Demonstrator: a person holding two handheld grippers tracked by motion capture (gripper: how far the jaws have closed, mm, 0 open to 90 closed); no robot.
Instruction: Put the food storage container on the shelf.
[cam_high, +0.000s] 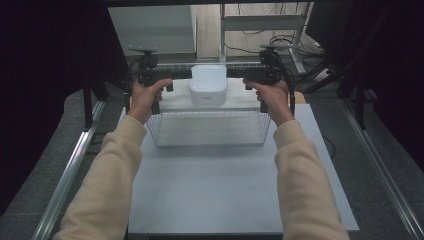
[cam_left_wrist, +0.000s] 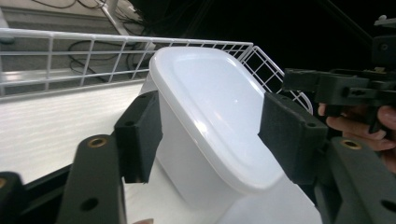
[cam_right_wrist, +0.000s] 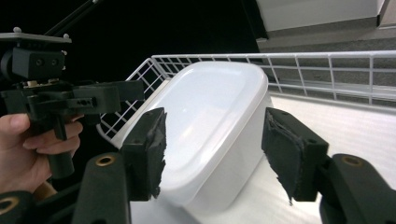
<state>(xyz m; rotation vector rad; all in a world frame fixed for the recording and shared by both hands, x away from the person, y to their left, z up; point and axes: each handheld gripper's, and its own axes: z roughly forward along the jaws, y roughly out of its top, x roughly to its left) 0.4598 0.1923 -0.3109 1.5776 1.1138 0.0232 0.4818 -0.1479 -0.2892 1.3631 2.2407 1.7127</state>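
**Both grippers flank the white lidded container at the basket's far end**

Near edge first: your cream sleeves (cam_high: 107, 175) come up over the white table (cam_high: 210, 195). Your left hand (cam_high: 145, 97) and right hand (cam_high: 272, 97) sit either side of the wire basket (cam_high: 207, 132), each holding a black gripper turned inward.

Left gripper (cam_left_wrist: 210, 135): jaws apart, pads (cam_left_wrist: 140, 135) on either side of the white container (cam_left_wrist: 210, 107). Left pad looks to touch the container wall, right pad sits at the lid rim; real clamping can't be told. Container appears tilted in this view, lid on.

Right gripper (cam_right_wrist: 212, 149): jaws apart, worn pads (cam_right_wrist: 289, 154) straddling the container (cam_right_wrist: 210, 116). Left pad overlaps the lid edge, right pad stands just off the wall with a visible gap. Not clamped.

High view: container (cam_high: 208, 84) lies between the two grippers, left gripper (cam_high: 175, 75) and right gripper (cam_high: 242, 75) level with its sides, at the far end of the basket. Whether it rests on the floor can't be told.

Beyond: basket's far wire wall (cam_left_wrist: 93, 56), then cables (cam_high: 285, 40) on the floor.
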